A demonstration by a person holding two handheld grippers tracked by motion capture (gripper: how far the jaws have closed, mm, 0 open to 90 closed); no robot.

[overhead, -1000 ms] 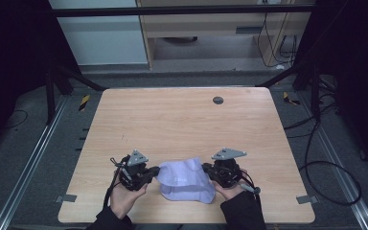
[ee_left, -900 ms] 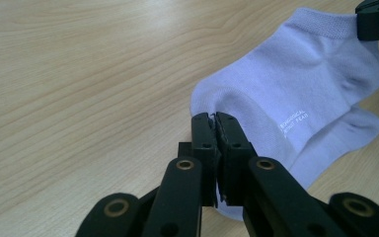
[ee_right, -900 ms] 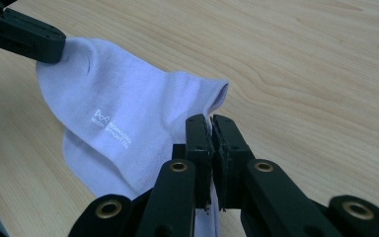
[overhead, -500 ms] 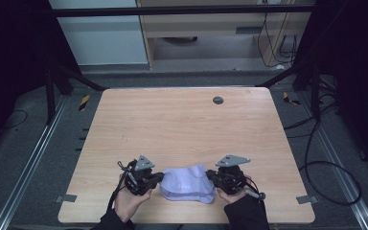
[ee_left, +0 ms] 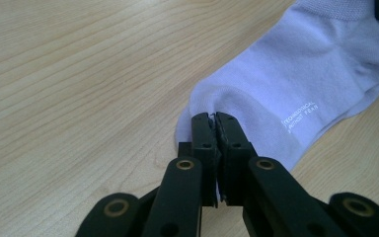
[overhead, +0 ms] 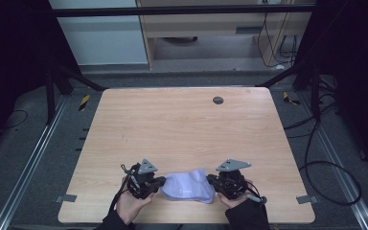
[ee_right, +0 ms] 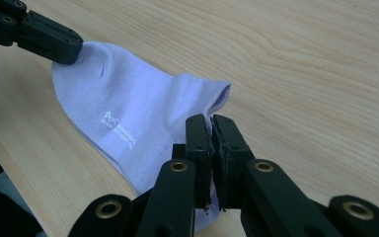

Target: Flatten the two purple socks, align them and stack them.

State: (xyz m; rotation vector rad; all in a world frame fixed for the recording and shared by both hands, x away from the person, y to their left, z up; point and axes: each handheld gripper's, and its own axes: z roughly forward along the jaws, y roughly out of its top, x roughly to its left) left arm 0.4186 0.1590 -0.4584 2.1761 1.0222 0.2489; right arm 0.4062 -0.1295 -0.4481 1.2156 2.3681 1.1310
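Since the earlier high view, the sock point(overhead: 188, 187) and both grippers have been drawn back toward the near edge of the desk point(overhead: 182, 129), and the sock now appears more bunched between them. The desk is a pale wood-grain board with rounded corners; a small dark round fitting point(overhead: 217, 100) is set near its far edge. The sock, a soft lilac knit with fine white lettering on its side, is seen near the near edge, about mid-width, stretched between the two tools. The left gripper point(ee_left: 213, 118) is clenched on one end of the fabric, the right gripper point(ee_right: 210, 121) on the other end beside a rounded fold. The two-ended grip is judged to serve for spreading or folding the sock.
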